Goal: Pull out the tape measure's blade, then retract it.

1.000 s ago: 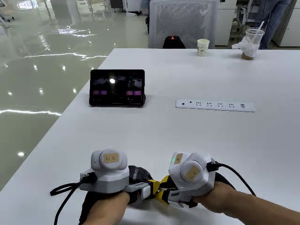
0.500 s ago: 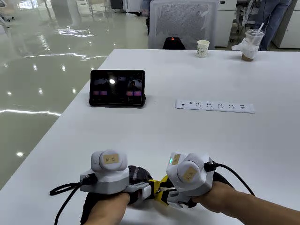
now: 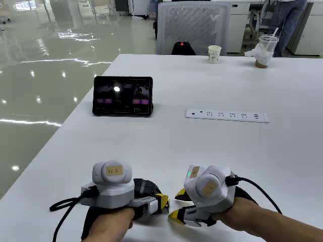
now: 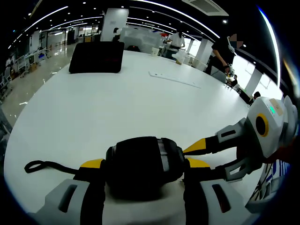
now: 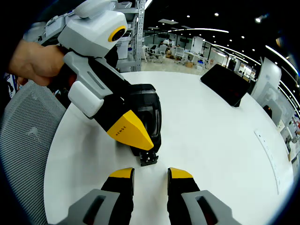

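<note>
The tape measure [image 4: 140, 157] is a rounded black case with a ribbed grey band on its side. It sits crosswise between the yellow-tipped jaws of the left gripper [image 4: 144, 165], which clamp it on both sides. It is at the near edge of the table [image 3: 166, 141]; whether it touches the top is unclear. Its blade is wound in, with only the small dark end hook [image 5: 149, 160] showing at the case's mouth. A black wrist strap [image 4: 42, 166] trails from the case in a loop on the table.

Right gripper [image 3: 176, 204] now off tape measure [image 3: 146, 187]
</note>
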`<state>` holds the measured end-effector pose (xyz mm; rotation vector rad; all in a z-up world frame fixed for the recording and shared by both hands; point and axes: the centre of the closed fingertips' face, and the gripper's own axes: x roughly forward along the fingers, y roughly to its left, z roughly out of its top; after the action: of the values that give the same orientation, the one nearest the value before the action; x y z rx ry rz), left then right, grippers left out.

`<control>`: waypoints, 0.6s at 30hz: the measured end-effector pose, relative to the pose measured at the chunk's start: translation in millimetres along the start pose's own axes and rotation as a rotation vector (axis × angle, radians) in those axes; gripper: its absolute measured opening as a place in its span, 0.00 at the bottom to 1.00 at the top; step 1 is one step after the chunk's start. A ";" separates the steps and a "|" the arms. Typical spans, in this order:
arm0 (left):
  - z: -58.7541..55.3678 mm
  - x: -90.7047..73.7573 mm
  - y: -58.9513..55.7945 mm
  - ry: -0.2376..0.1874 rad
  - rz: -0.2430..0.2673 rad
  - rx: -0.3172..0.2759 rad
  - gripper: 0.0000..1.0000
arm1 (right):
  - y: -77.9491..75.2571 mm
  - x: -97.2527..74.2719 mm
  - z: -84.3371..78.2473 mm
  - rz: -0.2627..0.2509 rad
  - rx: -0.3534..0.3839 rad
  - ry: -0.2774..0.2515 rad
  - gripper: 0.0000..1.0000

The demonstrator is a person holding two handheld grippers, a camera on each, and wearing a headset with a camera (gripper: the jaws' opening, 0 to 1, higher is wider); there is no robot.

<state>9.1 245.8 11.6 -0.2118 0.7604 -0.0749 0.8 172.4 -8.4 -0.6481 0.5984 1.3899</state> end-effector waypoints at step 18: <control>-10.5 -22.1 0.9 -0.006 -0.035 0.096 0.70 | 1.0 -30.7 -17.0 -0.056 0.131 -0.044 0.40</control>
<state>-14.2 248.1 18.9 -0.1342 0.7450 -0.1431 -3.1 139.1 1.8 -0.5247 0.6264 1.2985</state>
